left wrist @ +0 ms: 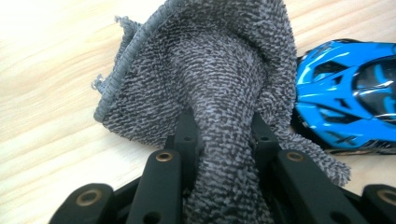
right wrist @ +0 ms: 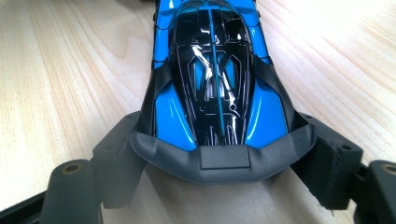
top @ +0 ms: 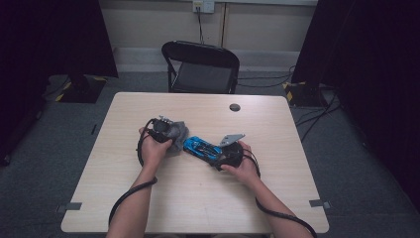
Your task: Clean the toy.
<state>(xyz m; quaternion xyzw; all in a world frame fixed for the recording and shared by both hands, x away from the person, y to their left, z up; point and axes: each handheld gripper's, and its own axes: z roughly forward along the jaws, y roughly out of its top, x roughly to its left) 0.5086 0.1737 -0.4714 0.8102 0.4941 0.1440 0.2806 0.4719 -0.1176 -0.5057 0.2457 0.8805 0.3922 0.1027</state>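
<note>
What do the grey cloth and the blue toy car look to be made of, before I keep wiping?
Grey cloth: looks like looped terry or microfibre, matte, with a stitched hem; the nubby pile and soft folds point to that.
Blue toy car: hard glossy shell, probably painted plastic, possibly die-cast metal; sharp glints on the black roof. Its rear wing looks matte dark grey.

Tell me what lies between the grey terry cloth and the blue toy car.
Nothing: the grey terry cloth touches the blue toy car in the left gripper view.
</note>
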